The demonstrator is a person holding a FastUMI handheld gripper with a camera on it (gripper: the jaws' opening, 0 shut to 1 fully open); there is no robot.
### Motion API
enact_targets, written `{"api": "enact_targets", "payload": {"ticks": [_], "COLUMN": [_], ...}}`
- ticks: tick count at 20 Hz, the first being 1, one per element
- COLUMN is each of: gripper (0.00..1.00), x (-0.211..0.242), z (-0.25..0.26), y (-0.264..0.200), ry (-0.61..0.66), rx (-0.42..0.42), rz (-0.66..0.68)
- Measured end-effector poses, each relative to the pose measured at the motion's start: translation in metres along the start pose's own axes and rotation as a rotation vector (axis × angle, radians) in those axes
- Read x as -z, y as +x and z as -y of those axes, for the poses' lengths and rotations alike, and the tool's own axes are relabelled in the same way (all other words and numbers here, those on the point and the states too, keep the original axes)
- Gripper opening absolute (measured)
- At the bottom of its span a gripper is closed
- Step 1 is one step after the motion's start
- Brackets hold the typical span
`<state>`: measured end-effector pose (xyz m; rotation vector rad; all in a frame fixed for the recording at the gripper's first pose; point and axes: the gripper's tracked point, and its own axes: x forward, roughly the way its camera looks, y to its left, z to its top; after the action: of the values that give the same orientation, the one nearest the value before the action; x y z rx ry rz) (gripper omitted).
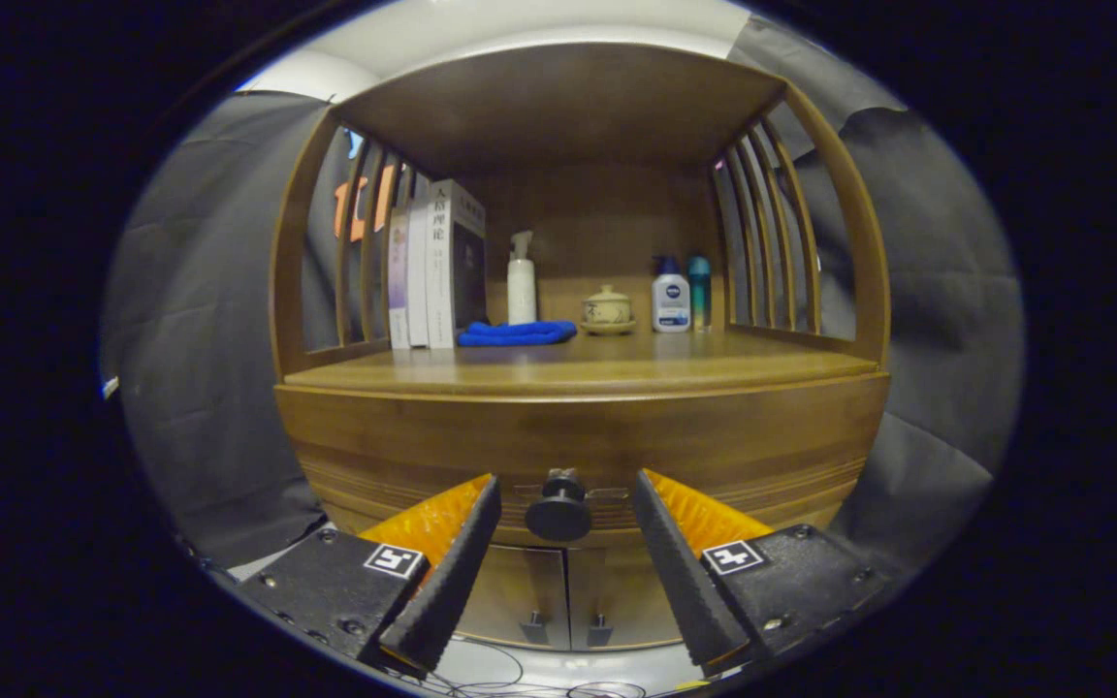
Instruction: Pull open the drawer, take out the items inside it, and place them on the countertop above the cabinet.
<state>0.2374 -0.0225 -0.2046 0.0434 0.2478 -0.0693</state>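
Observation:
A wooden cabinet fills the scene, with its drawer front (403, 456) closed under the countertop (597, 373). A round black knob (558, 512) sticks out from the middle of the drawer. My gripper (566, 485) is open, its two black ribbed fingers (466, 543) standing on either side of the knob with a gap to each. Neither finger touches the knob. What lies inside the drawer is hidden.
On the countertop stand upright books (437, 267) at the left, a white spray bottle (521, 281), a folded blue cloth (516, 333), a small lidded jar (607, 310), a white lotion bottle (671, 296) and a teal bottle (700, 291). Two small doors (568, 591) sit below the drawer.

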Motion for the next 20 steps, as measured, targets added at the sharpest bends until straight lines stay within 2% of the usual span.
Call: {"api": "enact_targets", "payload": {"ticks": [5,7,9,15,20], "gripper": [0.62,0.52,0.5,0.36,0.36], "x": [0.018,0.018,0.017,0.019,0.02], "z": [-0.008,-0.009,-0.005,-0.005,-0.006], "y": [0.022,0.027,0.027,0.023,0.023], "ry": [0.065,0.074,0.079,0.125,0.139], "rx": [-0.016,0.002,0.018,0.007,0.009], "rz": [-0.042,-0.047,-0.038,-0.07,-0.081]}}
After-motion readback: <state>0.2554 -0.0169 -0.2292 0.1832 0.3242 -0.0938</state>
